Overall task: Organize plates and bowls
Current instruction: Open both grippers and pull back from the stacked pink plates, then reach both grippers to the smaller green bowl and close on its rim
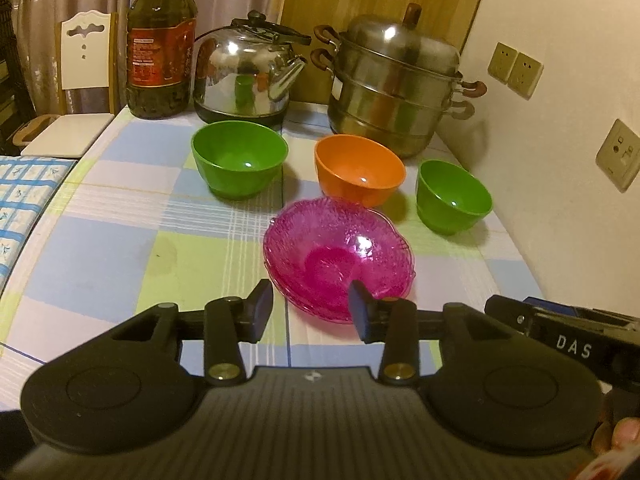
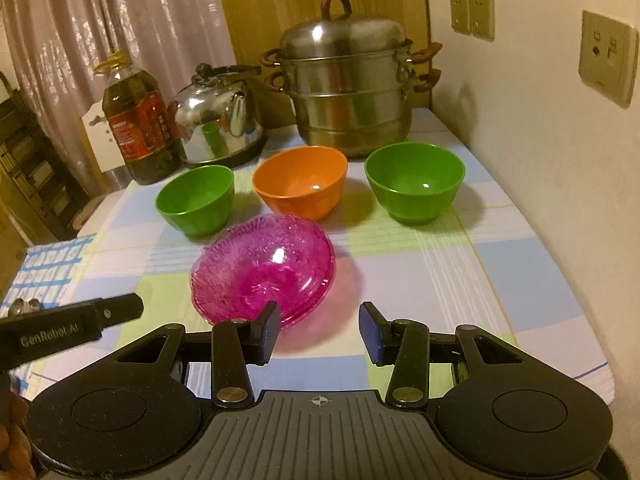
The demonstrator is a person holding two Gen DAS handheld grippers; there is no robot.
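mostly smooth round bowls (image 1: 239, 165), ribbed pink plates (image 1: 340, 256)

Pink plates (image 1: 340, 256): translucent, textured, glossy. Bowls, centre, e.g. orange bowl (image 1: 360, 168): smooth glossy plastic. Steamer pot (image 1: 392, 88), kettle (image 1: 248, 76): shiny metal.

The left tongs (image 1: 310, 310) hang spread apart over the checked surface (image 1: 120, 240), holding nothing, at the near rim of stacked pink plates (image 1: 340, 256). Behind stand a green bowl (image 1: 239, 164), an orange bowl (image 1: 359, 168) and a second green bowl (image 1: 453, 196).
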